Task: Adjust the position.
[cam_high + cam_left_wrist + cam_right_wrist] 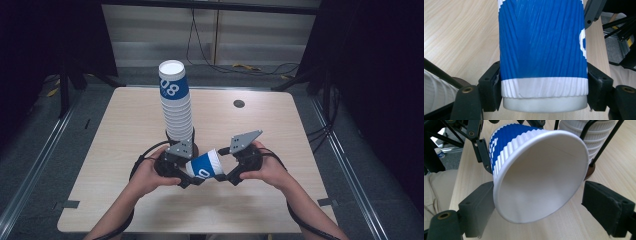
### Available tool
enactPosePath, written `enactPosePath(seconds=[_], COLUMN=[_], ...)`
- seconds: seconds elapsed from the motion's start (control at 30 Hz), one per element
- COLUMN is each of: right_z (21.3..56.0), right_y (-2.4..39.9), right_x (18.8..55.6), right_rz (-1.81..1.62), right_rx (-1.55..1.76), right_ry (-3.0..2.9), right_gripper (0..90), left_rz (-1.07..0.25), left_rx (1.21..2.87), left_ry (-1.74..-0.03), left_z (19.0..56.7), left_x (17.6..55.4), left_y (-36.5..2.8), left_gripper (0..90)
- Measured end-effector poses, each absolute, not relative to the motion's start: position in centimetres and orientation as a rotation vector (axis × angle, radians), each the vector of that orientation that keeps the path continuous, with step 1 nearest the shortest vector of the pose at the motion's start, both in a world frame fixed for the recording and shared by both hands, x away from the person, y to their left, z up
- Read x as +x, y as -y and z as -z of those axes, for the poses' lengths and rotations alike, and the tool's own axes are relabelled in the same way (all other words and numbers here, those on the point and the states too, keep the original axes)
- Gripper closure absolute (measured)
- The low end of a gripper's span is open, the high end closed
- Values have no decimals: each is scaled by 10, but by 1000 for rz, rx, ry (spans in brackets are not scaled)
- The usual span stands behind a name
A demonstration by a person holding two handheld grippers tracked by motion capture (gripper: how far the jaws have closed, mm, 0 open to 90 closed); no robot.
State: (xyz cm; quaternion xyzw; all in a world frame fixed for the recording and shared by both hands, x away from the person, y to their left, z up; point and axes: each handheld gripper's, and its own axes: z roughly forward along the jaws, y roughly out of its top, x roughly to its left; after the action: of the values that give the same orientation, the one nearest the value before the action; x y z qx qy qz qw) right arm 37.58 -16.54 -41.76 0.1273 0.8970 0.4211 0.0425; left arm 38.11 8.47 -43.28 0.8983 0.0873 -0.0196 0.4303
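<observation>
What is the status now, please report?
Left gripper shut on paper cup, cup lying sideways. Right gripper open around its rim. Cup stack upright behind; nothing blocking.

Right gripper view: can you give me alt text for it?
A blue-and-white paper cup lies sideways, its open mouth facing the camera between the right hand-held gripper jaws. The left hand-held gripper grips its far end above a wooden table.

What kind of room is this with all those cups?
Probably a lab or recording studio, not a kitchen. A bare light wooden table stands between black curtains, loose cables trail on the grey floor, and a tall stack of blue-and-white paper cups sits ready for practice.
</observation>
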Motion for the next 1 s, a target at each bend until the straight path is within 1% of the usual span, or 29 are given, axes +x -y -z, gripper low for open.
enactPosePath(seconds=[0.7, 1.0], right_z=[413, 412], right_y=[160, 159], right_x=[378, 377], right_rz=[-1262, -1220], right_rx=[307, 271], right_ry=[-2760, -2760], right_gripper=[115, 137], left_rz=[58, 67], left_rx=[2216, 2262], left_ry=[-203, -211], left_z=[436, 437], left_x=[382, 383], left_y=[-85, -81], left_gripper=[288, 287])
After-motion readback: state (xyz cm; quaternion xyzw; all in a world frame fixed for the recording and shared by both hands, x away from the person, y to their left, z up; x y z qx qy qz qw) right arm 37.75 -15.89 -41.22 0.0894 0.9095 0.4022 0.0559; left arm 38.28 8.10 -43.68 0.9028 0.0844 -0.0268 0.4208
